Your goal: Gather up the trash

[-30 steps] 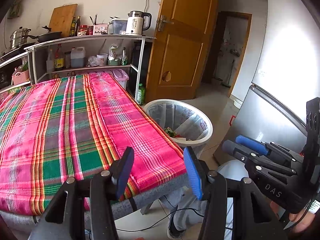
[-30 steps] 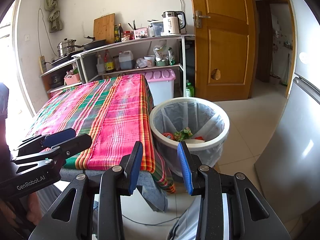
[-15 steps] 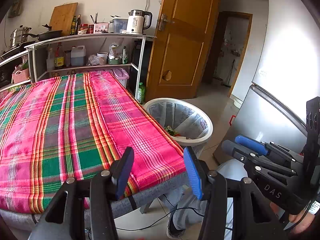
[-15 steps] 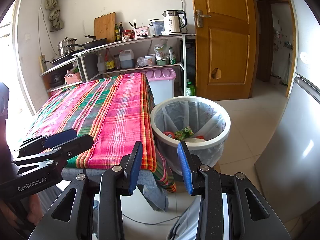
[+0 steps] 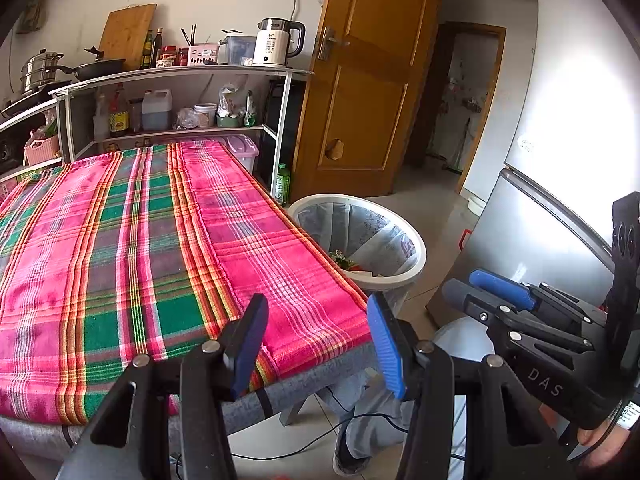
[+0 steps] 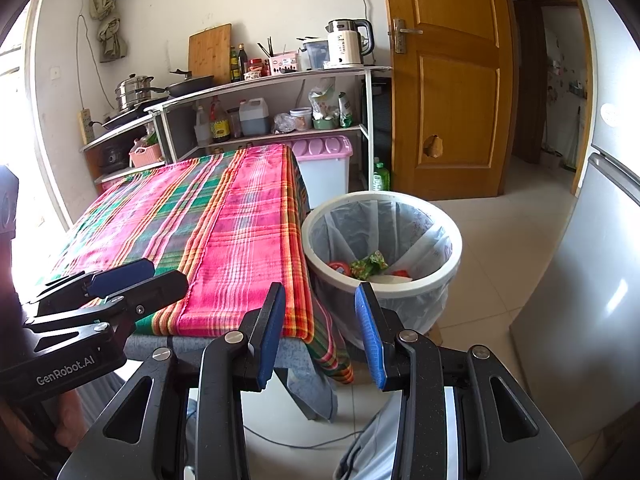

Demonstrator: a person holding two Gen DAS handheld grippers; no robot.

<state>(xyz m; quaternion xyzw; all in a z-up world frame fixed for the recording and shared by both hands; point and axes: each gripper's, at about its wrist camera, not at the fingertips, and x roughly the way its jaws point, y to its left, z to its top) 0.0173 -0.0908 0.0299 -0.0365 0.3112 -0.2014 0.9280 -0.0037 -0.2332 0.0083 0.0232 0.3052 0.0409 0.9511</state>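
Observation:
A white trash bin (image 6: 452,268) lined with a clear bag stands on the floor beside the table's right edge; it also shows in the left wrist view (image 5: 416,264). Inside lie a green wrapper (image 6: 368,264), red bits and white scraps. The table is covered by a pink and green plaid cloth (image 5: 132,248), with no trash showing on it. My left gripper (image 5: 316,340) is open and empty over the table's near corner. My right gripper (image 6: 320,330) is open and empty, near the bin's near rim. Each gripper appears in the other's view: the right (image 5: 488,292), the left (image 6: 132,280).
A shelf unit (image 6: 280,80) with a kettle, pots and bottles stands behind the table. A pink-lidded box (image 6: 324,152) sits under it. A wooden door (image 6: 448,80) is behind the bin, and a silver fridge (image 6: 592,280) is at the right. A cable lies on the floor.
Both grippers have drifted slightly back and up, so table and bin sit a little lower in view. Both stay open and empty.

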